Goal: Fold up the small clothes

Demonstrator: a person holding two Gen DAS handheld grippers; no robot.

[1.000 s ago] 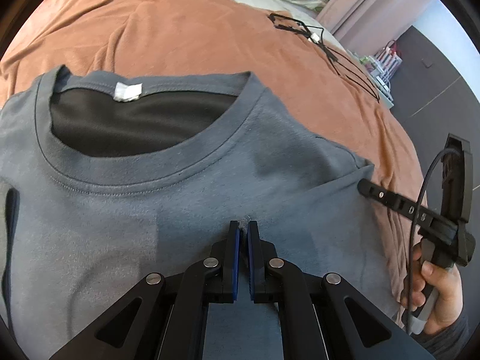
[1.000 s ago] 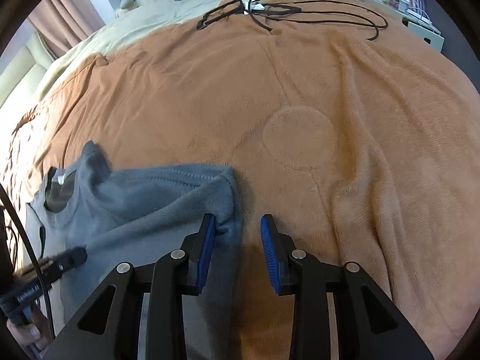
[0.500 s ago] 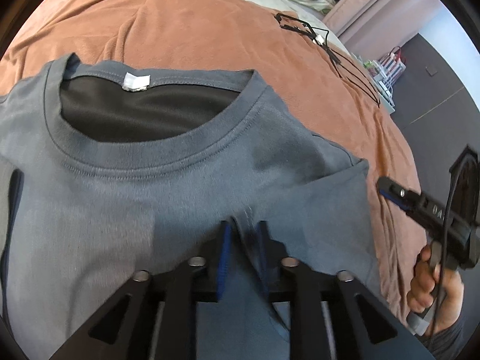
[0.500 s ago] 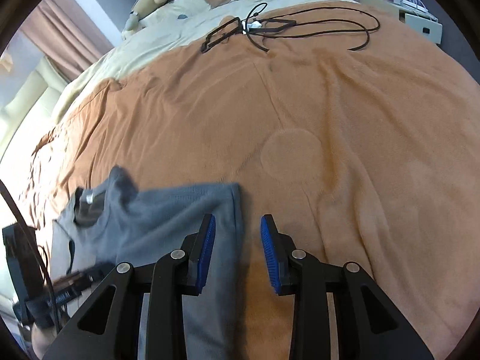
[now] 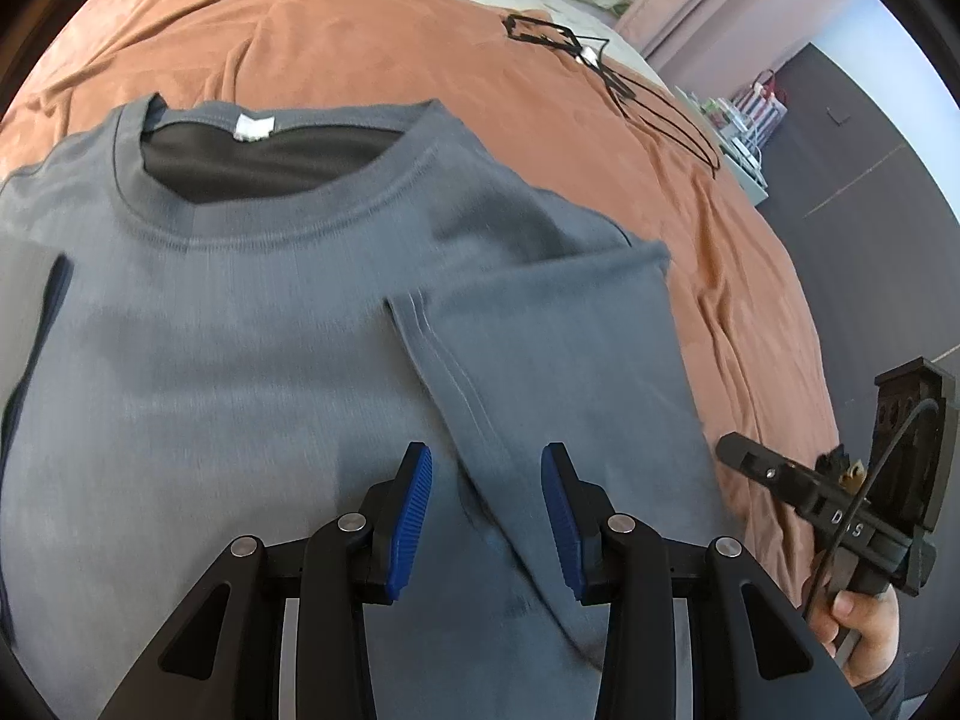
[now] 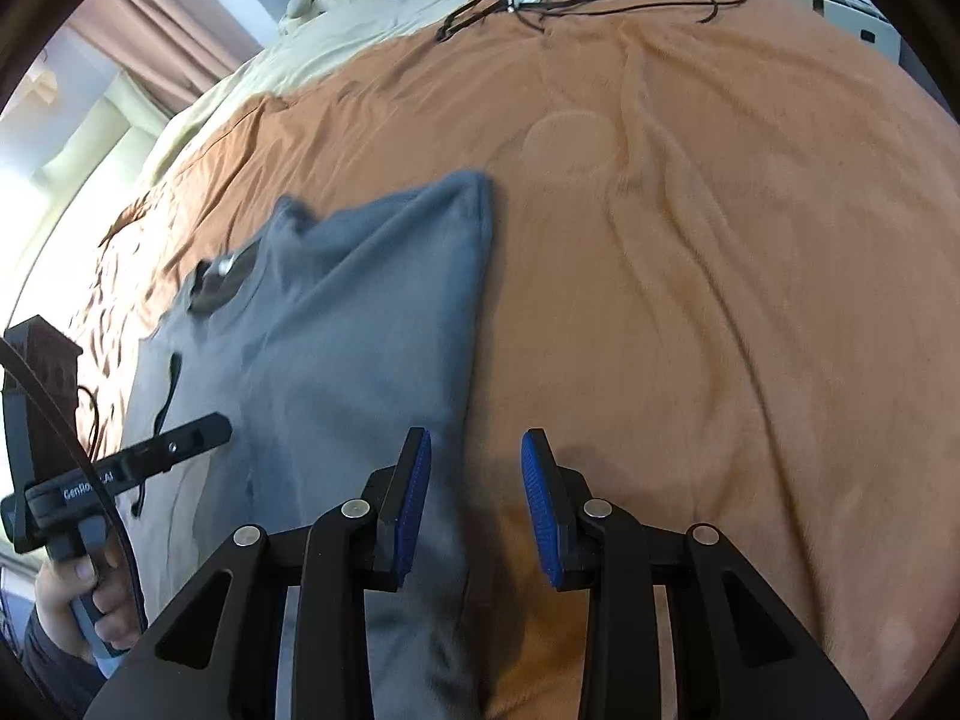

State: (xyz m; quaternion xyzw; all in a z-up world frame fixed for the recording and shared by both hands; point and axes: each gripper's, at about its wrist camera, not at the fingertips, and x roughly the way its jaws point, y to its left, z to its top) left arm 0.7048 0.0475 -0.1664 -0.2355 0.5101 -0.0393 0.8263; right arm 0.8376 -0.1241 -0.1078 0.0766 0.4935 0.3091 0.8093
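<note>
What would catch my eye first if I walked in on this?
A grey T-shirt lies spread on an orange blanket, one sleeve already folded in over its front. The left tool hangs above that sleeve, blue pads apart and just opened. Far up the bed lies a tangle of black cable.

**Bright daylight, soft shadows, some smear**

I see even daylight in both wrist views. In the right one it pours from a window [image 6: 42,138] at the left edge, blown out to white. The grey shirt [image 5: 252,372] shows streaky motion blur across its front, and its edges look soft in the right view. Under the right gripper [image 6: 474,504] a soft shadow falls on the orange blanket [image 6: 720,276]. Fisheye bending curves the bed, and black vignetting rings every corner.
</note>
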